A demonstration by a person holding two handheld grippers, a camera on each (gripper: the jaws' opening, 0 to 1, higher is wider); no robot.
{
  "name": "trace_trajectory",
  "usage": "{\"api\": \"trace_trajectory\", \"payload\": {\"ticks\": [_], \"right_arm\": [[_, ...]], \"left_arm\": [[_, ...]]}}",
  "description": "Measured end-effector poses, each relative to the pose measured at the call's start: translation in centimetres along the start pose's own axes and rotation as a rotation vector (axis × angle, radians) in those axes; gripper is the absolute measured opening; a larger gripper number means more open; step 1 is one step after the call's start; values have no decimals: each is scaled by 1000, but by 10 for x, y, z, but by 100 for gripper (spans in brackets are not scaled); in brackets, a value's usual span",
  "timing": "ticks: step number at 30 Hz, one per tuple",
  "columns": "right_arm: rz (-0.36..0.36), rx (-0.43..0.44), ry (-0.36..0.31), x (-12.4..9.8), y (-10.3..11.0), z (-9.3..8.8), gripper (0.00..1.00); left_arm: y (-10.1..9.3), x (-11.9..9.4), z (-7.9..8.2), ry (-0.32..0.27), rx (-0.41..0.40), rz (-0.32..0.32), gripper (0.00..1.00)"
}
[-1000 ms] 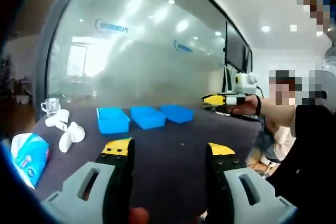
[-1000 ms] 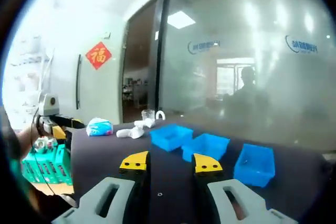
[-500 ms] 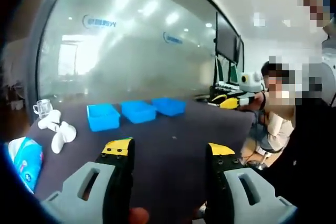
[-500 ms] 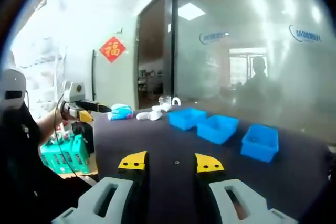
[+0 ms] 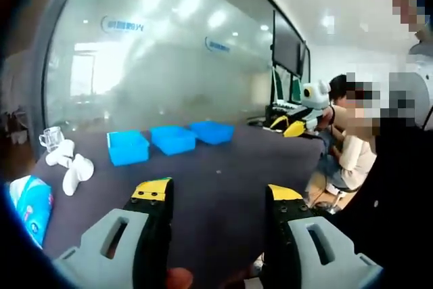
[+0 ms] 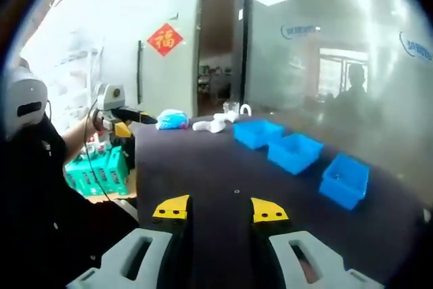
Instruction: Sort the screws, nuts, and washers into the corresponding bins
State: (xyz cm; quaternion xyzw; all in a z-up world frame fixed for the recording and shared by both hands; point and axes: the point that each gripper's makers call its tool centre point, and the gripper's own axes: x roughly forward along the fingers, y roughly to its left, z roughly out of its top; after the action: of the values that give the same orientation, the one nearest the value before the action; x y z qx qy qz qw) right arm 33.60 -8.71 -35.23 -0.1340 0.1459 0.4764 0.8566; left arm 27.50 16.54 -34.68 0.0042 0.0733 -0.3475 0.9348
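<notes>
1. One small dark fastener (image 6: 236, 191) lay loose on the dark tabletop (image 6: 203, 167), just ahead of the right gripper (image 6: 220, 209); too small to tell screw, nut or washer.
2. Probably light, rigid, slick metal lying flat; best pinched across its edges with the jaw tips.
3. Three blue bins (image 6: 295, 153) sat in a row at the far side, well apart from it.
4. Right gripper was open and empty. Left gripper (image 5: 218, 194) was also open, holding nothing.
5. White objects (image 5: 71, 167) and a blue packet (image 5: 30, 202) lay near the table's end.

left tool (image 5: 218, 193): jaws apart, empty | right tool (image 6: 220, 208): jaws apart, empty
</notes>
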Motion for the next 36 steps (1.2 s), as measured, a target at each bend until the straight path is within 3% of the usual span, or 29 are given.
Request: {"api": "trace_trajectory", "payload": {"ticks": [4, 16, 25, 36], "right_arm": [[58, -18, 30, 4, 4, 6, 28], [124, -105, 164, 37, -2, 6, 29], [184, -188, 331, 76, -8, -9, 28], [253, -250, 456, 124, -6, -19, 27]], "left_arm": [[2, -1, -1, -1, -10, 9, 52], [4, -5, -5, 3, -5, 22, 52], [7, -8, -11, 21, -4, 35, 52], [12, -9, -14, 29, -8, 51, 51]]}}
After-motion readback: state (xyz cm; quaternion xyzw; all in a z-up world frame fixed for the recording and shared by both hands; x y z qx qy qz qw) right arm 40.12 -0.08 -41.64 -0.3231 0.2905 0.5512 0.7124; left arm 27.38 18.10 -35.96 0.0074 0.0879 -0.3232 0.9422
